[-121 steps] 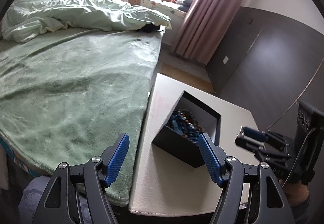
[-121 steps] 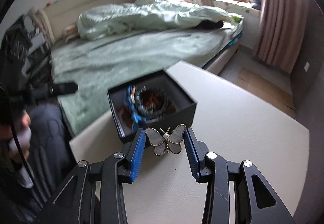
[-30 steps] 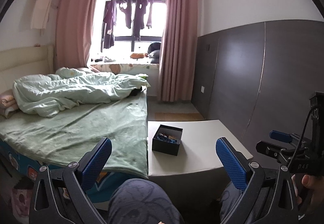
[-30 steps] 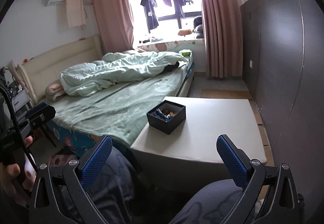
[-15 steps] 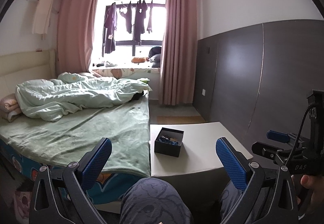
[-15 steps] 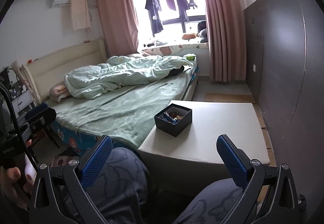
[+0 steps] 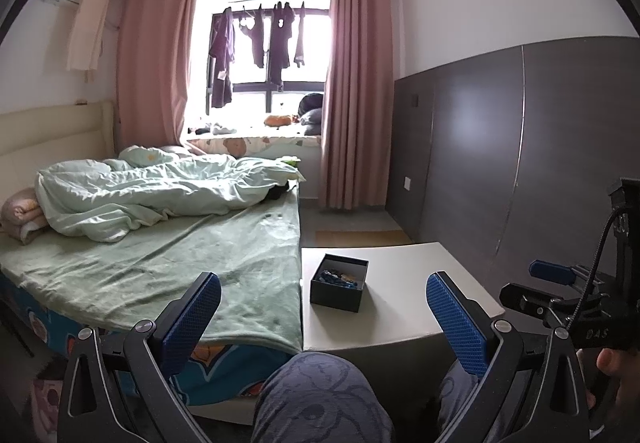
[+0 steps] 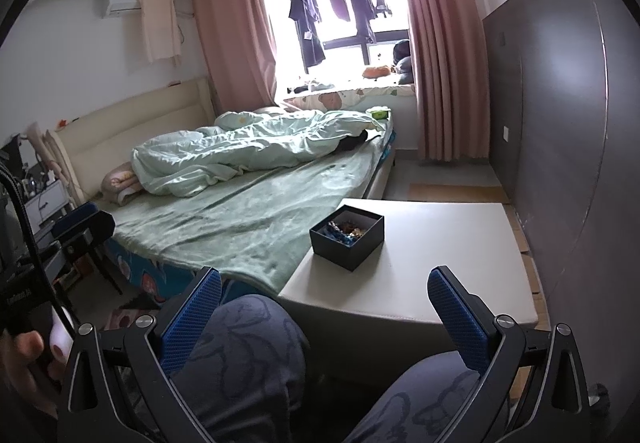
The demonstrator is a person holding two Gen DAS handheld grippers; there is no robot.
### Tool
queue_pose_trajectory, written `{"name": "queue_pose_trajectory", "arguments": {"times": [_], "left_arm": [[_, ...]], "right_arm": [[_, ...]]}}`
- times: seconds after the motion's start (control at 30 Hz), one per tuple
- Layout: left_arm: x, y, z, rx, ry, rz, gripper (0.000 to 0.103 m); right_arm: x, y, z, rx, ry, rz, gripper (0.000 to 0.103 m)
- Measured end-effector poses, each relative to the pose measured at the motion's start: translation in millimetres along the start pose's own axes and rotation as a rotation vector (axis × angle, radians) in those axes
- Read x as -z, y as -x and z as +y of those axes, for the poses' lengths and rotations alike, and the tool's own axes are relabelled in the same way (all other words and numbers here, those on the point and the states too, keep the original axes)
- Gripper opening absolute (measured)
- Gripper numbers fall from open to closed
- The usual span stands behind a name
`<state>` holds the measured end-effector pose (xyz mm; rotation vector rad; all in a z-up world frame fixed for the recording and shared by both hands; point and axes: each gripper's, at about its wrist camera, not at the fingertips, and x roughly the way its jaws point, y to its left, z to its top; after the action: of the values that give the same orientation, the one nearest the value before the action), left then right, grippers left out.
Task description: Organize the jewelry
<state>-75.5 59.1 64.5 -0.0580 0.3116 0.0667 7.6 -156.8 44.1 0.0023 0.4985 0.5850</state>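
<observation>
Both tools, left (image 7: pixel 323 313) and right (image 8: pixel 324 307), gaped wide, empty, well short of the box (image 8: pixel 347 237); we judged sorting finished.

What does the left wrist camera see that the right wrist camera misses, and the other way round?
Only the left wrist view shows the right gripper, at its right edge. Only the right wrist view shows the nightstand beside the headboard and the left gripper, at its left edge. Both show the open black jewelry box on the white table, the green bed, pink curtains and the person's knees.
</observation>
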Motion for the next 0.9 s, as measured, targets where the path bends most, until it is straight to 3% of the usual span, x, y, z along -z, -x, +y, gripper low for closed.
{"name": "queue_pose_trajectory", "arguments": {"times": [0.9], "left_arm": [[-2.9,3.8,8.3,-0.019,0.015,-0.011,0.103]], "right_arm": [[-1.8,0.2,-7.6,0.011,-0.03,-0.004,0.103]]}}
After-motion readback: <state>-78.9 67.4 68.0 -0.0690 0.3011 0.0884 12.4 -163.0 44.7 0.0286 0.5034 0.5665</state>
